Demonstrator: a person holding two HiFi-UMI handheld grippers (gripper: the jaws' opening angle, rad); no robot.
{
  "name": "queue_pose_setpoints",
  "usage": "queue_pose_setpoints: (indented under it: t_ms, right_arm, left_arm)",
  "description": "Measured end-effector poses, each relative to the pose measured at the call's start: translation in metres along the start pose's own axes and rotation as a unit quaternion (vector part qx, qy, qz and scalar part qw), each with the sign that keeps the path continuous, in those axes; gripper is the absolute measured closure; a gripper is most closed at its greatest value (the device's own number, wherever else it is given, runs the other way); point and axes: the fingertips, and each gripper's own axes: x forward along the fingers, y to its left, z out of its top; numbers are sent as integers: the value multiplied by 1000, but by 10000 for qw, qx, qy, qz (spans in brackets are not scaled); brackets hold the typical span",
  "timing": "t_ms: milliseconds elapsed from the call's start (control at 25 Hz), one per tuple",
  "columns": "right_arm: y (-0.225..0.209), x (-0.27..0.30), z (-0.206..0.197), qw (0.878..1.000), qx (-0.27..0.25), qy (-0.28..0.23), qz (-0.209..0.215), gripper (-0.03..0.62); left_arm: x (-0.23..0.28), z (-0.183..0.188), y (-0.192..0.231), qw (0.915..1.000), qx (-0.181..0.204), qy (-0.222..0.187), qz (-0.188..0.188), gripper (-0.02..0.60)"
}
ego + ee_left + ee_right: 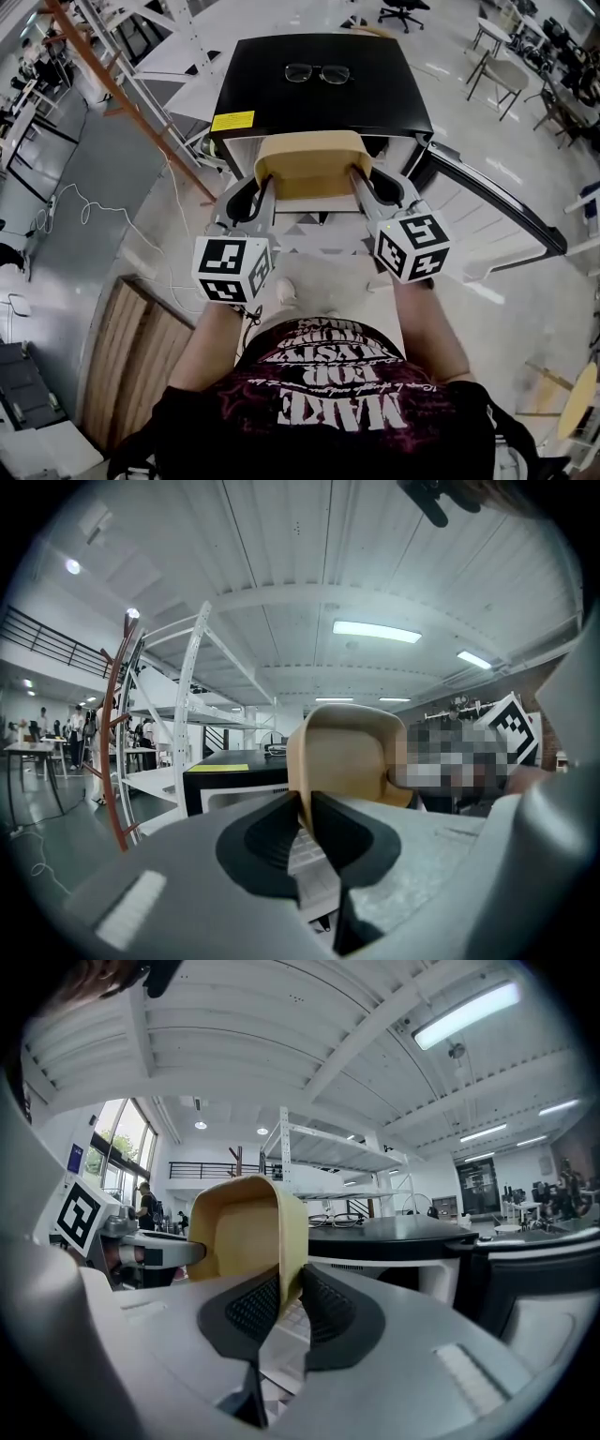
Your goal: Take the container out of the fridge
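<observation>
The person stands in front of a small fridge (309, 94) with a black top and stretches both forearms forward, almost parallel to each other, with the elbows close to the body. Each hand is hidden behind the marker cube of its gripper, and both grippers point ahead, nearly level. The left gripper (265, 185) is clenched on the left wall of a beige plastic container (314, 161). In the left gripper view the thin wall stands between the two dark pads (267, 841) and they press on it. The right gripper (362, 185) grasps the opposite wall in the same way. In the right gripper view its ribbed pads (253, 1307) squeeze the rim of the container (246, 1227) from both sides. The container hangs between the two grippers at the mouth of the fridge, just below the front edge of the black top. The fridge door (497, 202) is swung open to the right. Whether the back of the container is inside the opening I cannot tell. A pair of glasses (317, 72) lies on the black top, and a yellow label (232, 121) sits at its front left corner, but its print is too small to read. On the person's dark shirt (328, 394) there is pink lettering, seen upside down. The word "MAKE" is clear, and the other lines are hard to read.
</observation>
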Motion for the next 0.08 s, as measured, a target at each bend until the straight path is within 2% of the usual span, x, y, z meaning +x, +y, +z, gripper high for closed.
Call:
queue_pose_setpoints:
  t_ms: [80]
  right_arm:
    - [1,1,-3,10000,24,17,31,510]
  left_arm:
    - [-1,-3,1,10000,-14,19,18,534]
